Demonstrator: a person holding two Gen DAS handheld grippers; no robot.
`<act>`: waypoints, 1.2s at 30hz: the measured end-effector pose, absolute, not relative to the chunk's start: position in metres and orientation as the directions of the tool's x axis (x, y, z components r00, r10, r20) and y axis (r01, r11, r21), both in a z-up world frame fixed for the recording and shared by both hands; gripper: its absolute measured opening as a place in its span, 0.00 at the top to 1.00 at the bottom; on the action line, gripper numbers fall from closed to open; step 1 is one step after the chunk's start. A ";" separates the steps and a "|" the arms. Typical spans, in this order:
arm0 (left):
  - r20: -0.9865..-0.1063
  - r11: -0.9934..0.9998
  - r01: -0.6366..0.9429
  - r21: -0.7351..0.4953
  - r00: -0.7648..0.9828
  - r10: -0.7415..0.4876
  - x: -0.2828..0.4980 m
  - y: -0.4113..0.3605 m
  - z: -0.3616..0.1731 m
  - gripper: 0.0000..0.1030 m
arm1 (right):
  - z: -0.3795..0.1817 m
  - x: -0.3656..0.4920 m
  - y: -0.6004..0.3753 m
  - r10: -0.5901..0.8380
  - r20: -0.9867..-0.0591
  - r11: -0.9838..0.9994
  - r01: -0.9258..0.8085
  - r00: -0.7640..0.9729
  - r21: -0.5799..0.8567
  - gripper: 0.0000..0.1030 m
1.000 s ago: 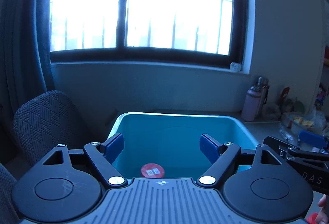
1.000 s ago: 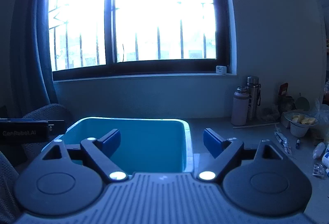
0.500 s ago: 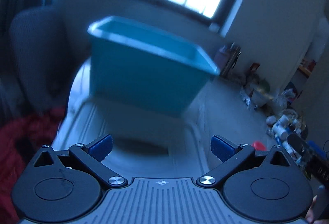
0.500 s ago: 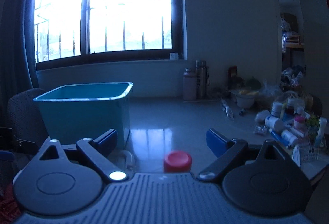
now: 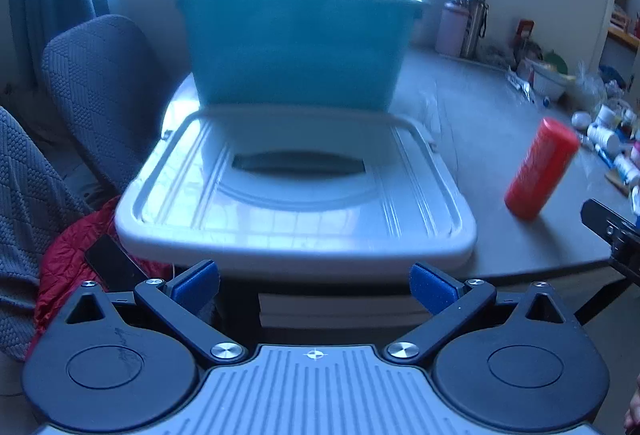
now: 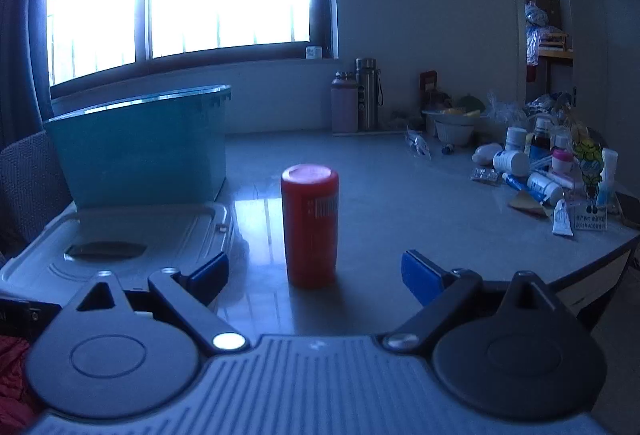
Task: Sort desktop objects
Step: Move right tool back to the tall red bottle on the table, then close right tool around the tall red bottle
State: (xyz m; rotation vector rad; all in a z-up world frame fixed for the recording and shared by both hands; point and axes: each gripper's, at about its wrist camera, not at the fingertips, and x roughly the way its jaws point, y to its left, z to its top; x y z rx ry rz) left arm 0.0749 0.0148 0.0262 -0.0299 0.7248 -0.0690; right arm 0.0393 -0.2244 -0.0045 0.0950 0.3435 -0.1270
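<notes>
A red cylindrical can (image 6: 310,225) stands upright on the grey table near its front edge; it also shows in the left wrist view (image 5: 540,169). A teal bin (image 5: 294,49) stands behind its grey lid (image 5: 296,191), which lies flat on the table. The bin (image 6: 140,147) and lid (image 6: 120,243) show at the left of the right wrist view. My right gripper (image 6: 314,273) is open and empty, level with the can's base, the can just beyond its fingertips. My left gripper (image 5: 314,283) is open and empty, in front of the lid's near edge.
Several small bottles, tubes and packets (image 6: 540,171) crowd the table's right side. Two flasks (image 6: 358,99) stand by the wall. A grey chair (image 5: 100,87) and a red jacket (image 5: 68,275) are at the left. The table edge runs just ahead of both grippers.
Both grippers have pulled back from above the bin and dropped to table-edge level. The red can now stands in full view before the right gripper. Both stay open.
</notes>
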 end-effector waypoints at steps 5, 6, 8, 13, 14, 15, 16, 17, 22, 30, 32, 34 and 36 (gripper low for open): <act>-0.654 0.998 0.052 -0.029 0.754 -0.059 0.068 0.011 0.018 0.00 | -0.015 0.036 -0.226 -0.102 -0.372 0.986 0.142 0.923 0.083 0.09; -0.656 0.999 0.047 -0.018 0.753 -0.047 0.067 0.009 0.016 0.00 | -0.016 0.037 -0.227 -0.099 -0.376 0.986 0.140 0.921 0.085 0.09; -0.662 0.999 0.037 -0.004 0.749 -0.030 0.066 0.006 0.014 0.00 | -0.017 0.039 -0.227 -0.094 -0.377 0.987 0.135 0.921 0.083 0.09; -0.678 1.000 0.023 -0.006 0.735 -0.021 0.071 0.001 0.006 0.00 | -0.021 0.046 -0.228 -0.081 -0.381 0.990 0.117 0.921 0.075 0.09; -0.679 1.000 0.019 -0.009 0.734 -0.020 0.072 0.001 0.005 0.00 | -0.022 0.047 -0.229 -0.079 -0.384 0.990 0.117 0.920 0.077 0.09; -0.680 1.000 0.012 -0.012 0.733 -0.017 0.074 0.002 0.004 0.00 | -0.023 0.050 -0.230 -0.076 -0.388 0.990 0.116 0.919 0.081 0.09; -0.681 1.000 0.006 -0.015 0.732 -0.015 0.075 0.002 0.003 0.00 | -0.024 0.053 -0.231 -0.074 -0.390 0.990 0.116 0.918 0.084 0.09; -0.680 1.000 0.001 -0.018 0.733 -0.013 0.077 0.002 0.002 0.00 | -0.025 0.055 -0.232 -0.073 -0.390 0.990 0.114 0.918 0.085 0.09; -0.670 0.999 -0.026 -0.029 0.742 0.000 0.085 0.003 0.001 0.00 | -0.030 0.064 -0.233 -0.069 -0.392 0.991 0.107 0.918 0.076 0.09; -0.665 0.998 -0.045 -0.037 0.746 0.009 0.094 0.003 -0.002 0.00 | -0.036 0.079 -0.233 -0.061 -0.398 0.992 0.100 0.915 0.079 0.09; -0.667 0.998 -0.048 -0.039 0.745 0.010 0.097 0.003 -0.002 0.00 | -0.036 0.083 -0.232 -0.058 -0.393 0.993 0.093 0.918 0.070 0.09; -0.672 0.998 -0.052 -0.042 0.741 0.010 0.100 0.005 -0.002 0.00 | -0.035 0.088 -0.230 -0.056 -0.387 0.995 0.086 0.920 0.059 0.09; -0.675 0.997 -0.057 -0.048 0.738 0.010 0.103 0.006 -0.001 0.00 | -0.036 0.095 -0.230 -0.055 -0.388 0.994 0.086 0.920 0.062 0.09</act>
